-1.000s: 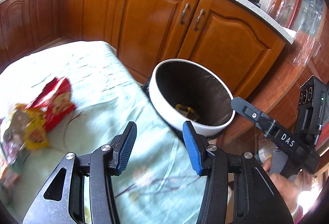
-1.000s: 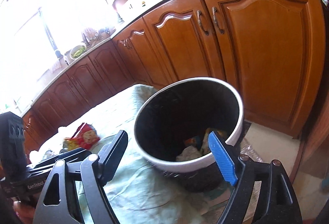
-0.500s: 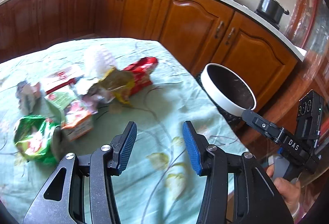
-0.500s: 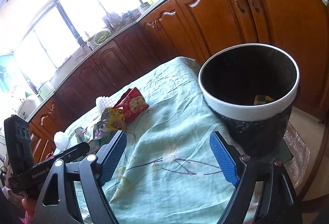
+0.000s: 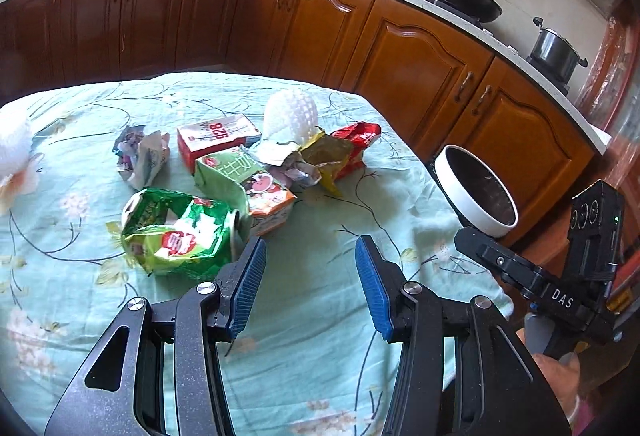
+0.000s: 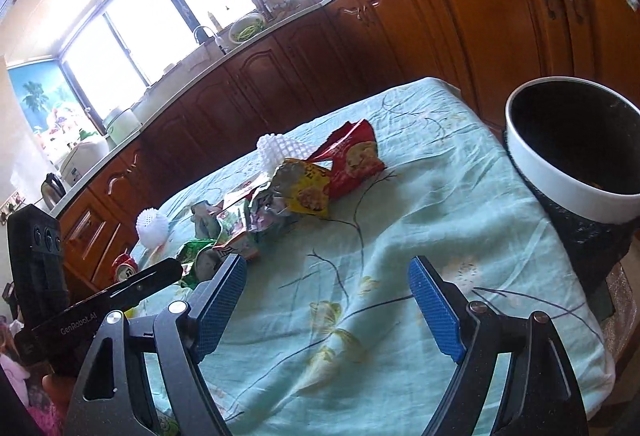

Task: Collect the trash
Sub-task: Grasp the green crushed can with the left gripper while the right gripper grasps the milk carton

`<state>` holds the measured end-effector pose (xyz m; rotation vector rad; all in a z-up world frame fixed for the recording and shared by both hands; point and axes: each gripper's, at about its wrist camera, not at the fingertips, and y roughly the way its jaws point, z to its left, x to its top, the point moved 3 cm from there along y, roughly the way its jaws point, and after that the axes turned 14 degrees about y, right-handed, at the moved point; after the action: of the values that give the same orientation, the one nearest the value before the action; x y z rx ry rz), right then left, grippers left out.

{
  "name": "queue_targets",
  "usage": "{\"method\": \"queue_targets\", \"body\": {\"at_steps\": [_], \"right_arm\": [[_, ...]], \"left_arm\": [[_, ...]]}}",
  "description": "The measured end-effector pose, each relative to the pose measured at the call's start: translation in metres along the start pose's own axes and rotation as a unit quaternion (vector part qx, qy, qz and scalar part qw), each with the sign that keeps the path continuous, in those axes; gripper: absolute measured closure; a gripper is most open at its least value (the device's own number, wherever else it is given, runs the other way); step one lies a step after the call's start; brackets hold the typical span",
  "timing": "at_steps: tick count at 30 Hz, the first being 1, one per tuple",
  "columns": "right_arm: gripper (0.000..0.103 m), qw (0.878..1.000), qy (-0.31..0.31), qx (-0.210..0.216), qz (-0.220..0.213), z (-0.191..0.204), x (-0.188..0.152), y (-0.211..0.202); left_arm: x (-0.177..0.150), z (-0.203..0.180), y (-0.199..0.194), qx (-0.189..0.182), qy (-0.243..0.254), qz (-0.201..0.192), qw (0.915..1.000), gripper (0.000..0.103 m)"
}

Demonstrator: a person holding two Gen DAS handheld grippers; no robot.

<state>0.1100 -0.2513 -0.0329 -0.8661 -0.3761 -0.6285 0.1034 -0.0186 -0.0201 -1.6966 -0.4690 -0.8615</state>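
While both tongs (image 5: 310, 286) (image 6: 330, 306) gape empty, wrappers (image 5: 176, 232) litter the tablecloth (image 5: 328, 316) beside cabinets (image 5: 420, 76).

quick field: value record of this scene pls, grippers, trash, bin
left gripper: open, empty, above the cloth
right gripper: open, empty
trash pile: on the tablecloth, none held
nearest the left gripper: green wrapper
also in the pile: red packet, white foam net, milk carton
bin: white rim, at the table's edge, apart from the pile
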Motion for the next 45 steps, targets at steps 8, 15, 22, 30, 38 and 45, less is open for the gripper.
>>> {"method": "queue_targets", "body": {"at_steps": [8,15,22,30,38,45], "right_arm": [[0.019,0.999,-0.028,0.028,0.038,0.036,-0.008,0.03],[0.024,0.996,-0.046,0.038,0.061,0.055,-0.009,0.052],[0.03,0.995,-0.064,0.036,0.073,0.069,-0.006,0.071],[0.035,0.994,-0.07,0.031,0.081,0.074,-0.004,0.084],[0.044,0.992,-0.082,0.033,0.095,0.084,-0.007,0.099],[0.045,0.984,-0.144,0.028,0.105,0.108,-0.011,0.119]], "left_arm": [[-0.008,0.041,-0.013,0.031,-0.032,-0.003,0.999,0.056],[-0.014,0.081,-0.013,0.056,-0.058,0.005,0.9968,0.056],[-0.01,0.106,0.014,0.053,-0.044,0.038,0.9969,0.056],[-0.009,0.111,0.05,0.018,-0.013,0.079,0.9966,0.062],[-0.009,0.107,0.031,-0.004,-0.002,0.057,0.9984,0.092],[-0.021,0.126,-0.002,0.006,-0.019,0.039,0.999,0.096]]}}
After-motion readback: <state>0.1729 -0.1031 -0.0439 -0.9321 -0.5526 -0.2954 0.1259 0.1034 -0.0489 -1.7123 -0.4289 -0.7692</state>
